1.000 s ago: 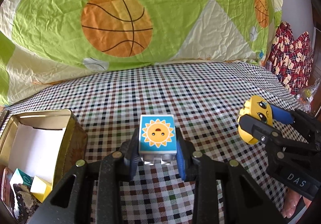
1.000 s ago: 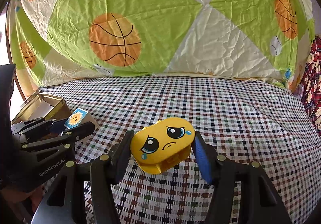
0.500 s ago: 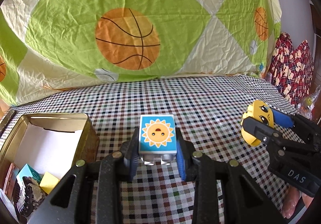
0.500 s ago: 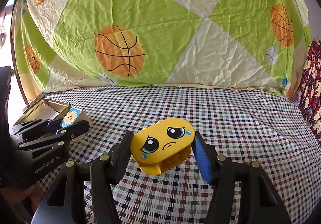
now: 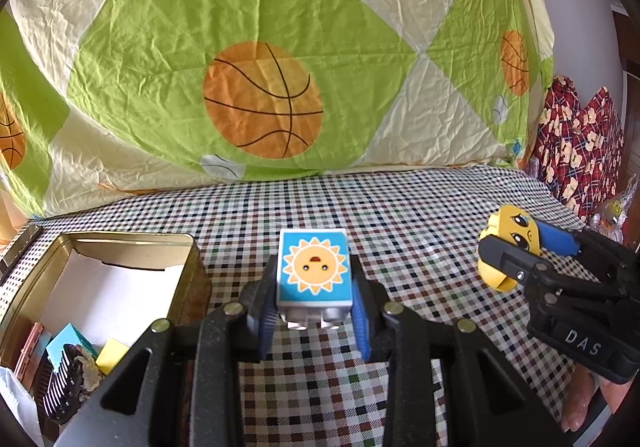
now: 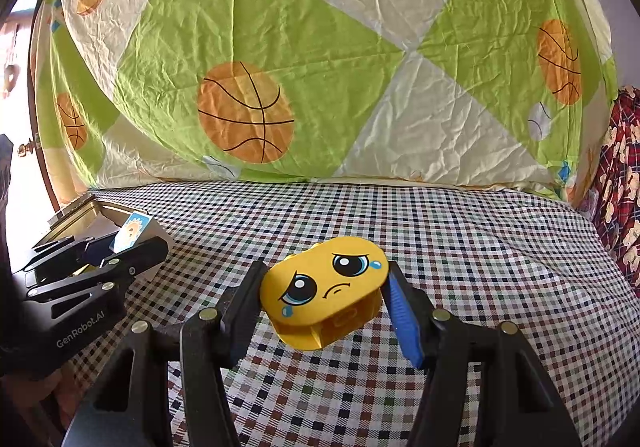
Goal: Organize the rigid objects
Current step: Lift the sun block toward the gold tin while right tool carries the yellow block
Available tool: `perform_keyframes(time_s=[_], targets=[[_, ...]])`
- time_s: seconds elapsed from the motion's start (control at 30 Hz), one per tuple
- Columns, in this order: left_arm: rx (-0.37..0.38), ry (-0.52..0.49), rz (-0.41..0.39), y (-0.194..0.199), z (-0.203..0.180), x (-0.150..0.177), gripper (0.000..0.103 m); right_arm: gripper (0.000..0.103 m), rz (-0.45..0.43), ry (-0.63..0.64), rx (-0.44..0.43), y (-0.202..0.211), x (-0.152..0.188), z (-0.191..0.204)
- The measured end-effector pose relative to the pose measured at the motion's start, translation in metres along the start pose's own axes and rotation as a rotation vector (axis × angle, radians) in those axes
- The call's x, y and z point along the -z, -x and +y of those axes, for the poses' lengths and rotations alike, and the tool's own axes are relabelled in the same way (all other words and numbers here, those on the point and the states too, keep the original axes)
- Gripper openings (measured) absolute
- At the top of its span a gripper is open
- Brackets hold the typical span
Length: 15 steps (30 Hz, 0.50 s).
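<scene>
Both grippers loaded, neither piece stowed yet. Left gripper [image 5: 314,311] is clamped on the blue sun-face block [image 5: 313,271], printed face up, held clear of the checked cloth [image 5: 400,215]. Right gripper [image 6: 324,301] is clamped on the yellow crying-face block [image 6: 326,291], tilted, also off the cloth.

Gold tin box [image 5: 188,271] sits open at about 9 o'clock of the left gripper, just beside it. Inside, at the near end: a teal piece [image 5: 66,343], a yellow piece [image 5: 112,361] and a dark ribbed item [image 5: 66,387], not identifiable. Judgement: some sorting done; the two held blocks remain, and the far half of the tin shows bare white lining, so room is left.

Surroundings: basketball-print quilt [image 5: 260,99] piled at 12 o'clock; red patterned fabric [image 5: 576,151] at 2 o'clock. The cloth between the grippers and the tin looks bare.

Possible snag: the tin's near wall stands between the sun-face block and the interior, so the block must go over the rim. The right gripper is well apart from the tin, with the left one between.
</scene>
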<state>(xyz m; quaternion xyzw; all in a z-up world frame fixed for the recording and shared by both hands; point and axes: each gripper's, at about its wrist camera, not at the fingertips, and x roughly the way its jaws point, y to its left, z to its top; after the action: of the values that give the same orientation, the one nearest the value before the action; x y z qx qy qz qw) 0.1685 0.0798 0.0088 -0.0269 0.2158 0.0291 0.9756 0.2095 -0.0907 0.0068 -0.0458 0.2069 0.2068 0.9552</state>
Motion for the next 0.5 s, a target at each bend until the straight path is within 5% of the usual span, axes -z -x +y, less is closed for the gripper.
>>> perform_keyframes(time_s=[0.5], targets=[[-0.007, -0.016, -0.081, 0.017, -0.003, 0.001, 0.031, 0.061, -0.051, 0.028, 0.001, 0.011, 0.002, 0.006]])
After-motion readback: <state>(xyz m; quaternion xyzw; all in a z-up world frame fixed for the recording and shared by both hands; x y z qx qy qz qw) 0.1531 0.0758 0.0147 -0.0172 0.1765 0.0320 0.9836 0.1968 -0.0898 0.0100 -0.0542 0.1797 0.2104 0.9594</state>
